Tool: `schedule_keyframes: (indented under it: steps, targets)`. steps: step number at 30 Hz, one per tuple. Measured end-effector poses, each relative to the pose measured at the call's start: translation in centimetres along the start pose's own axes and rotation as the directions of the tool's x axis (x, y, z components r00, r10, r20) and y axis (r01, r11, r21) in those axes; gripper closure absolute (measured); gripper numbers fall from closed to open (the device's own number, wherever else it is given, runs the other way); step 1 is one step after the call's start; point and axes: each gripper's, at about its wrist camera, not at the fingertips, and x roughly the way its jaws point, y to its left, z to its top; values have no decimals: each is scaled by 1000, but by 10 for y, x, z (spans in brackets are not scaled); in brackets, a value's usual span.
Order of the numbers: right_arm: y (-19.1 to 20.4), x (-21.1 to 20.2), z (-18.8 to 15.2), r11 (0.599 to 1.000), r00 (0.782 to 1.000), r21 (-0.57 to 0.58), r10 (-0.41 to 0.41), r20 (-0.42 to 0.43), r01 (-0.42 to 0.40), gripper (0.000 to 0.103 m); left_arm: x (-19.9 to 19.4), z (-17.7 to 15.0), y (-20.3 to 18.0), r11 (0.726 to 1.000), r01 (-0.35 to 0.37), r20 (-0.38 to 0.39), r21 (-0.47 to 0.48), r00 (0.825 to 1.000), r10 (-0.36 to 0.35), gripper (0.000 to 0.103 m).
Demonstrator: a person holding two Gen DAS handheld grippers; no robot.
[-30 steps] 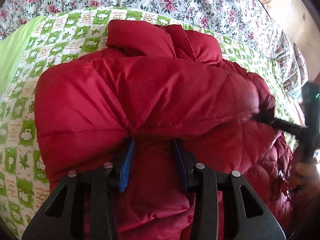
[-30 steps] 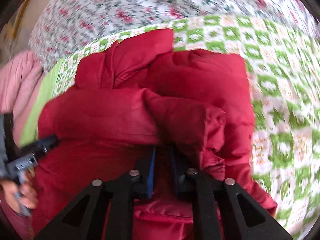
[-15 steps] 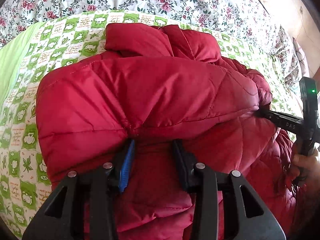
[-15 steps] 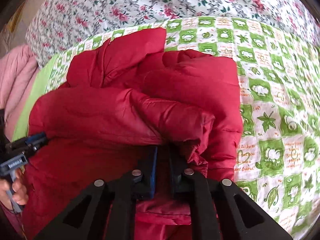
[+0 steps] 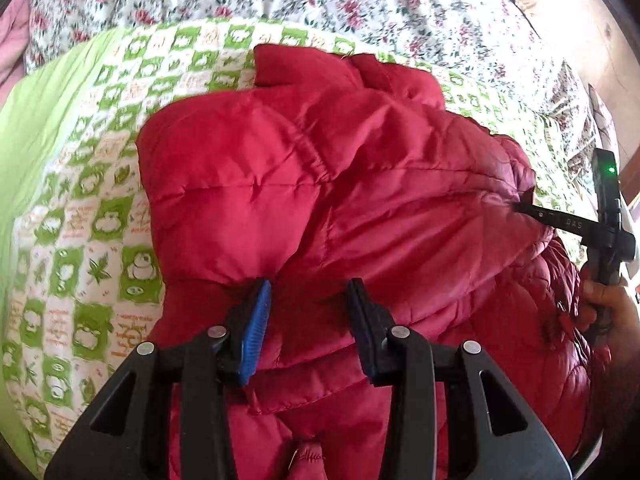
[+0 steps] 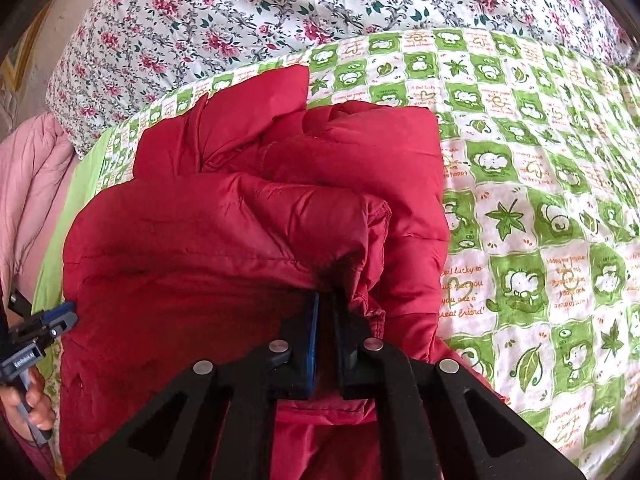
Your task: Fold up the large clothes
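Nearest the right wrist camera, the right gripper (image 6: 325, 300) is pinching the hem edge of the red jacket (image 6: 240, 232), its jaws pressed almost together on a bunch of cloth at 6 o'clock. In the left wrist view the left gripper (image 5: 308, 292) is sitting with its jaws spread apart over the same lifted edge, fabric lying between them; whether it is squeezing that fabric I cannot tell. The jacket is lying on the green checked sheet (image 6: 540, 208), its lower part doubling over toward the collar end at 12 o'clock. Beyond it, the flowered quilt (image 6: 280, 12) is filling the far edge, and a pink garment (image 6: 32, 184) is lying at 9 o'clock. The bottom-to-top fold seems to be under way. The next move is probably calling for both grippers to carry the edge forward evenly, then let it down flat.
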Motion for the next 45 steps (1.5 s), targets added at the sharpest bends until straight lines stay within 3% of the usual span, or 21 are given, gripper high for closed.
schedule_keyframes:
  steps: [5, 10, 13, 17, 24, 32, 35, 37, 39, 45]
  targets:
    - [11, -7, -1, 1000, 1000, 12, -14, 11, 14, 94, 9, -1, 2, 1000, -23, -9, 0, 1000, 23, 65]
    - [9, -26, -12, 998, 999, 52, 33, 34, -35, 91, -1, -2, -4, 999, -54, -5, 2, 999, 54, 65]
    - [10, -48, -21, 995, 996, 56, 77, 49, -80, 85, -22, -9, 0, 999, -21, 8, -29, 1000, 21, 65]
    - [11, -78, -42, 992, 991, 30, 124, 46, -126, 48, -46, -29, 3, 999, 12, 10, -34, 1000, -11, 65]
    - [6, -111, -81, 991, 991, 8, 134, 18, -134, 47, -72, -68, 4, 999, 18, 10, -30, 1000, -18, 65]
    - [3, -135, -101, 992, 992, -7, 127, 24, -127, 47, -83, -97, 14, 998, 18, -7, -64, 1000, -19, 65]
    - [0, -141, -107, 991, 991, 2, 131, 14, -131, 42, -89, -107, 19, 998, 10, -15, -67, 1000, -11, 65]
    - [-2, -147, -111, 992, 992, 0, 123, 14, -123, 39, -96, -114, 23, 998, -5, -15, -68, 1000, 4, 61]
    - [-7, -154, -116, 994, 993, 3, 113, 13, -113, 35, -103, -121, 27, 997, -21, -8, -72, 1000, 20, 47]
    - [-25, -169, -134, 1000, 999, -3, 24, -28, -24, 30, -118, -146, 36, 995, -72, -28, -72, 997, 70, 43]
